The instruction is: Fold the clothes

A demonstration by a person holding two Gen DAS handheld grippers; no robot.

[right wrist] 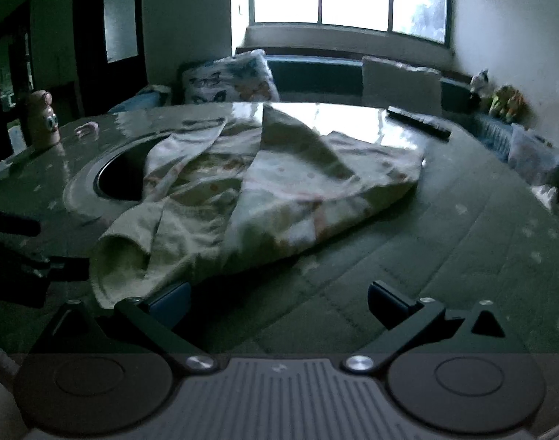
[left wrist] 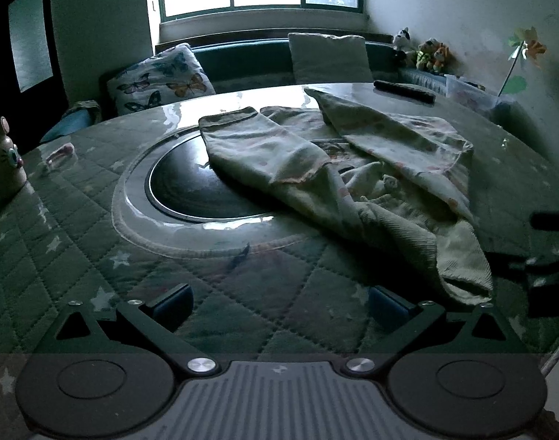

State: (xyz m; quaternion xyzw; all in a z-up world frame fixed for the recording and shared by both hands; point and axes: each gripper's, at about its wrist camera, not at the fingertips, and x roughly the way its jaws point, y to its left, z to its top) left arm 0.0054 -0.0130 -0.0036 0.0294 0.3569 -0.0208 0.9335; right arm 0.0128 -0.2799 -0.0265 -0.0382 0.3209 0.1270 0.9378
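A pale, lightly patterned garment (left wrist: 338, 161) lies crumpled on the round table, both sleeves thrown across its body. It also shows in the right wrist view (right wrist: 264, 198). My left gripper (left wrist: 279, 302) is open and empty, low over the quilted cover, with the garment's ribbed hem (left wrist: 459, 264) just beyond its right finger. My right gripper (right wrist: 279, 302) is open and empty; its left finger (right wrist: 169, 302) sits at the hem's near edge (right wrist: 114, 264). Part of the other gripper shows dark at each view's side edge.
A quilted star-print cover (left wrist: 77, 242) lies on the table around a dark round inset (left wrist: 198, 187). A pink cat-shaped bottle (left wrist: 2, 157) stands at the left. A dark remote (left wrist: 404, 91) lies at the far edge. A sofa with cushions (left wrist: 162, 80) and soft toys (left wrist: 429, 55) stands behind.
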